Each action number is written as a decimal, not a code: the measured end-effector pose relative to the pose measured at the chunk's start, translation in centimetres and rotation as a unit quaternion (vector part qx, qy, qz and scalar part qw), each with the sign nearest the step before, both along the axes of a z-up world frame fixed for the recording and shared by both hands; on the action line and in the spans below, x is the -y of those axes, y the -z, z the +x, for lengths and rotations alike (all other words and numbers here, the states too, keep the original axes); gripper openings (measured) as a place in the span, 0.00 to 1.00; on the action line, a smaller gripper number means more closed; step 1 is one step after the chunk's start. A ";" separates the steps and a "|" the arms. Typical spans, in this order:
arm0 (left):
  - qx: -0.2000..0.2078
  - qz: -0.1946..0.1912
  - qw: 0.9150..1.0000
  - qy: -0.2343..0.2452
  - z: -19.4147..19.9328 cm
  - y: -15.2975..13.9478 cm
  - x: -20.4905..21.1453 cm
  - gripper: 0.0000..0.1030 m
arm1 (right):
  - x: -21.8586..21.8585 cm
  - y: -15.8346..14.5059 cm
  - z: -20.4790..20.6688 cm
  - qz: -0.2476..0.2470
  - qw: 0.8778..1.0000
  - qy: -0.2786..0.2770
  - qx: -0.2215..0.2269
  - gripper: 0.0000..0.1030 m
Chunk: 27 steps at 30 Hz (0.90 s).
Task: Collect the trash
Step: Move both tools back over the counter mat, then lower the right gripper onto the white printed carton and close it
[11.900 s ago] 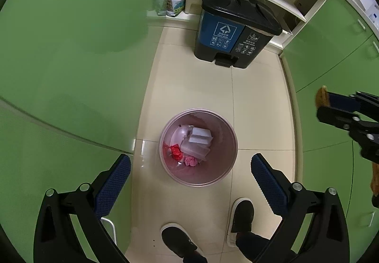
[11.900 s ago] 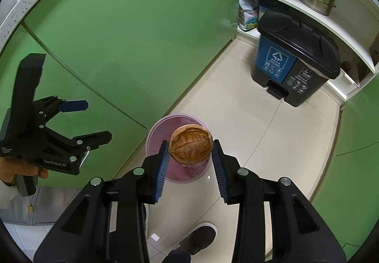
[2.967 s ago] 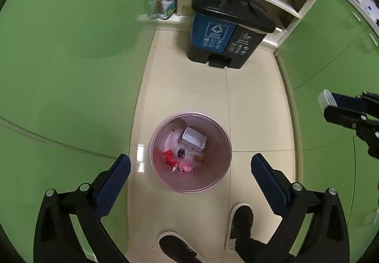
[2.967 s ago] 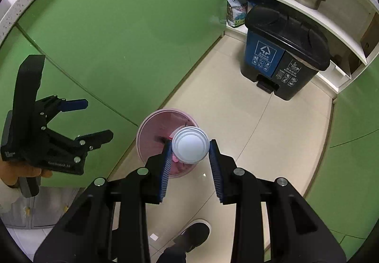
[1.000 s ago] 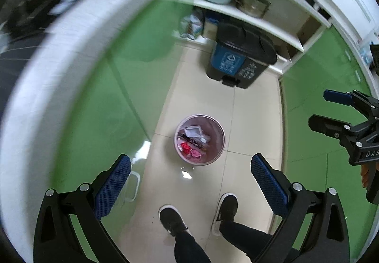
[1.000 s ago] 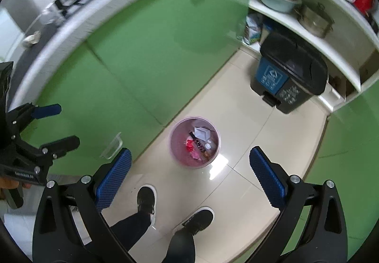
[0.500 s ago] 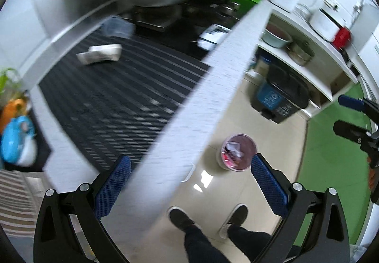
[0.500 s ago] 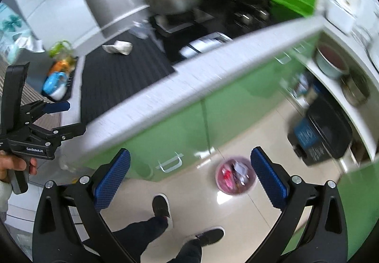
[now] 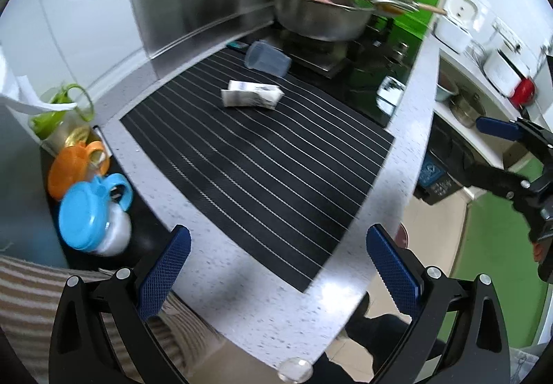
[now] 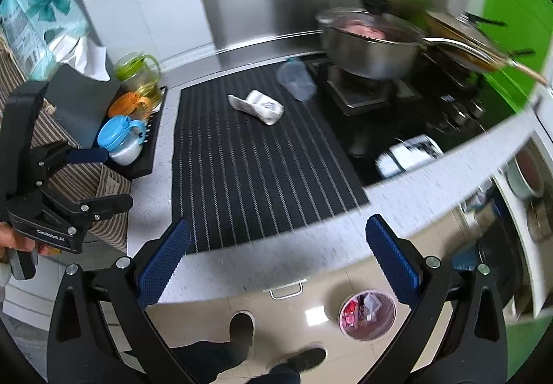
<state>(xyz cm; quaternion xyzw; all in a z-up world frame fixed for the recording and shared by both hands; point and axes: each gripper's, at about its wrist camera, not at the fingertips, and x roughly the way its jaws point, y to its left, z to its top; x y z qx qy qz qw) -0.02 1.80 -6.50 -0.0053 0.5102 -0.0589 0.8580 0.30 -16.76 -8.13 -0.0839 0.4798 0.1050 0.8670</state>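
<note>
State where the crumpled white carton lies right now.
In both wrist views, the crumpled white carton lies on the striped black mat, just short of the toppled clear plastic cup.

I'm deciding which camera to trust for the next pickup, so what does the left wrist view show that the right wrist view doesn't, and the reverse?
Only the left wrist view shows the open right gripper from the side and the red pot on the shelf.

Only the right wrist view shows the pink trash bin clearly on the floor, the cabinet handle, and the open left gripper from the side.

Both show the striped mat, the crumpled carton, the toppled clear plastic cup, the steel pot and the blue-lidded cup.
</note>
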 end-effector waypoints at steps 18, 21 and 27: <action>-0.008 -0.018 0.991 -0.130 7.9 2.7 -3.7 0.94 | -3.0 7.7 16.1 -0.035 0.977 -0.205 -0.055 0.96; -0.014 -0.020 0.988 -0.150 9.0 3.8 -4.2 0.94 | -3.5 9.1 18.3 -0.044 0.970 -0.231 -0.061 0.96; -0.026 -0.029 0.982 -0.184 10.2 5.5 -5.1 0.94 | -5.0 11.6 21.7 -0.048 0.957 -0.276 -0.071 0.93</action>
